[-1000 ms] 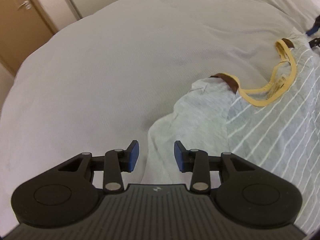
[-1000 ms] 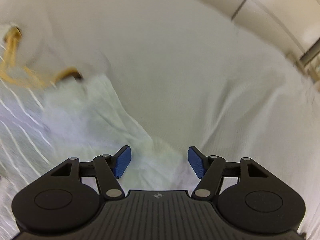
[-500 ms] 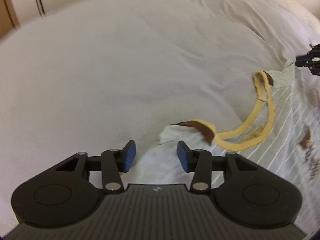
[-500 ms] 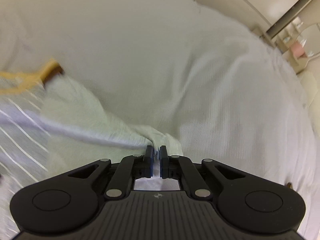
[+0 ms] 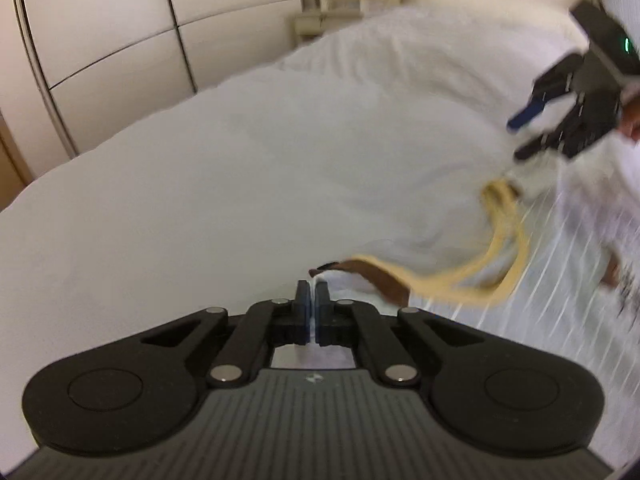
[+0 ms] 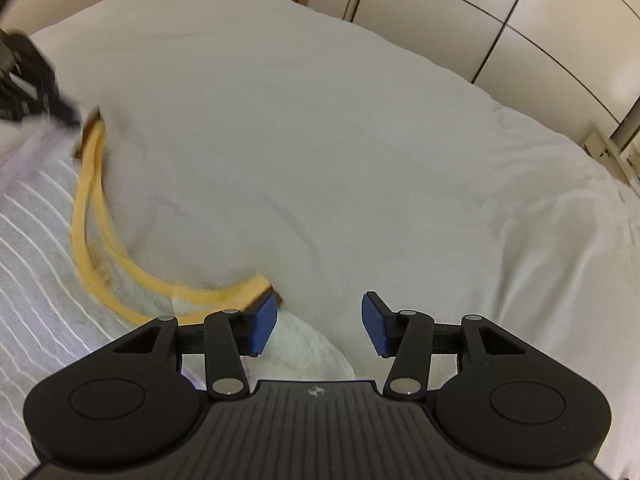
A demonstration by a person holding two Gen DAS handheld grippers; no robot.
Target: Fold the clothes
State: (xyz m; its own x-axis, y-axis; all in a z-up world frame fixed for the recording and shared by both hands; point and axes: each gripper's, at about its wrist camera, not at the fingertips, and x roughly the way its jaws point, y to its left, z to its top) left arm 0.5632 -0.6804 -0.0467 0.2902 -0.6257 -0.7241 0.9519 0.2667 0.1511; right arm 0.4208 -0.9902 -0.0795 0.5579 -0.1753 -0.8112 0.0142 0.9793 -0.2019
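The striped top (image 6: 36, 264) lies spread on the white bedcover (image 6: 340, 128), filling the lower left of my right wrist view and the lower right of my left wrist view, with its yellow neckline trim (image 6: 86, 216) curving open along the edge. It looks flat and unfolded to me, so I judge the folding is only at its opening step: no crease, no doubled layer that I can make out, though blur smears the cloth at the frame edges. My left gripper (image 5: 311, 300), bottom centre of its own view, has just clenched, and pale fabric shows between its blue pads right beside the brown shoulder tab (image 5: 376, 276), so I read that as a grasp on the shoulder corner. My right gripper (image 6: 318, 322) has just been opening; its jaws stand apart with the other shoulder corner of the top lying beneath and between them, the pads not pressing on it, so it is released. Everything remains: taking that second corner, carrying both shoulders over, folding the sides and halving the garment. Pale wardrobe panels (image 5: 100, 40) stand in the upper left behind the bed.
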